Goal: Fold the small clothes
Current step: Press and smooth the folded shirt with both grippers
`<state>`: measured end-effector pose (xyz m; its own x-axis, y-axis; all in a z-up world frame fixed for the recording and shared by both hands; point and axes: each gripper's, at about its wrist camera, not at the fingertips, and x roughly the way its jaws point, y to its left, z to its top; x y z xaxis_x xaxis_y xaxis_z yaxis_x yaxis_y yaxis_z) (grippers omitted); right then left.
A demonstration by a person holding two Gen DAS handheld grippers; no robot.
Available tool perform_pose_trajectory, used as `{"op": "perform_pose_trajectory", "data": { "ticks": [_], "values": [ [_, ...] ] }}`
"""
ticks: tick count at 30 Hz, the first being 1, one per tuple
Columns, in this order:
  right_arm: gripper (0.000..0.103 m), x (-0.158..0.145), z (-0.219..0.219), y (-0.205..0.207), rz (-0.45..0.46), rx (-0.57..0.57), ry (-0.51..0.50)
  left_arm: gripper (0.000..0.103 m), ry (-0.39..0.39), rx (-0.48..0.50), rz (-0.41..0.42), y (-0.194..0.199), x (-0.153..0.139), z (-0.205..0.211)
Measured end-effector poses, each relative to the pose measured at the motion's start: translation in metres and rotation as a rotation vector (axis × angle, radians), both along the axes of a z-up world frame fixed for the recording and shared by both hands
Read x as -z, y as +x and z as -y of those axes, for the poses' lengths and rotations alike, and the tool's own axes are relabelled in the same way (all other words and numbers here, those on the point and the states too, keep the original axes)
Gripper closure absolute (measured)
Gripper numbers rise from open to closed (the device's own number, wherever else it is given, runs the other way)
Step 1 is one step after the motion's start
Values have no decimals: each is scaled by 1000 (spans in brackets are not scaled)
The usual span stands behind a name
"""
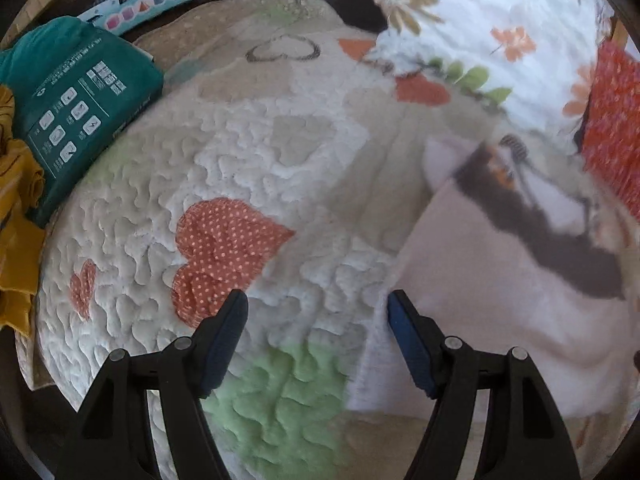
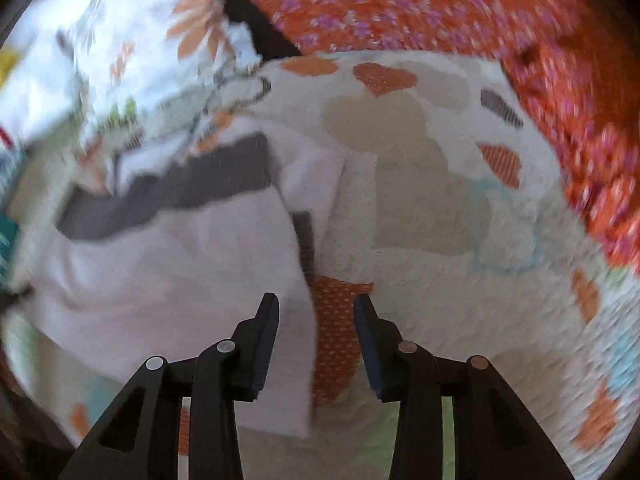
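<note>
Left gripper [image 1: 318,310] hangs wide open over the quilted bedspread with orange polka-dot hearts [image 1: 224,184], nothing between its blue-padded fingers; its right finger sits just at the ribbed left edge of the pale pink small garment with a dark grey band [image 1: 480,280]. Right gripper [image 2: 316,308] is partly open, also empty; the garment's right edge [image 2: 180,272] runs down between its fingers, pads not pressing on it. Garment lies flat on the quilt between the 2 grippers, grey band toward the far side; both views blurred, so the exact garment type is unclear.

Judged step: lining up on the 2 side edges for a fold. To do it well:
- slow down, the blur suggests fast motion
- drop each lower finger under the hem, pinch only the garment, not the quilt
- grab at matching points on both sides so the fold lands square
- lift just enough to clear, carry over, lay flat.

Clutter to avoid: teal printed package [image 1: 80,112] and mustard-yellow cloth [image 1: 16,208] at left, orange floral fabric [image 2: 440,12] far side, white floral pillow [image 1: 500,20].
</note>
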<state>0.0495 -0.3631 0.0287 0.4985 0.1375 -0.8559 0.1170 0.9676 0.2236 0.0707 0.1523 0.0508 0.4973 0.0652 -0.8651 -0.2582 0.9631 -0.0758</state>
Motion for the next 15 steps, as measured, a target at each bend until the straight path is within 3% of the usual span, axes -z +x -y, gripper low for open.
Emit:
{"op": "perform_pose_trajectory", "data": {
  "ticks": [6, 8, 10, 12, 14, 15],
  "values": [
    [59, -14, -34, -5, 51, -104, 120, 31, 4, 146, 88, -28, -20, 57],
    [57, -9, -56, -8, 48, -176, 161, 31, 3, 187, 83, -39, -13, 75],
    [56, 2, -79, -11, 33, -237, 147, 30, 6, 261, 25, -44, 7, 101],
    [52, 13, -97, -13, 5, -279, 87, 29, 88, 321, -34, -50, 30, 124],
    [52, 30, -111, -18, -48, -324, 4, 28, 198, 359, 10, -61, 32, 137],
    [51, 34, -113, -23, -52, -339, -21, 28, 235, 388, -8, -65, 32, 141]
  ]
}}
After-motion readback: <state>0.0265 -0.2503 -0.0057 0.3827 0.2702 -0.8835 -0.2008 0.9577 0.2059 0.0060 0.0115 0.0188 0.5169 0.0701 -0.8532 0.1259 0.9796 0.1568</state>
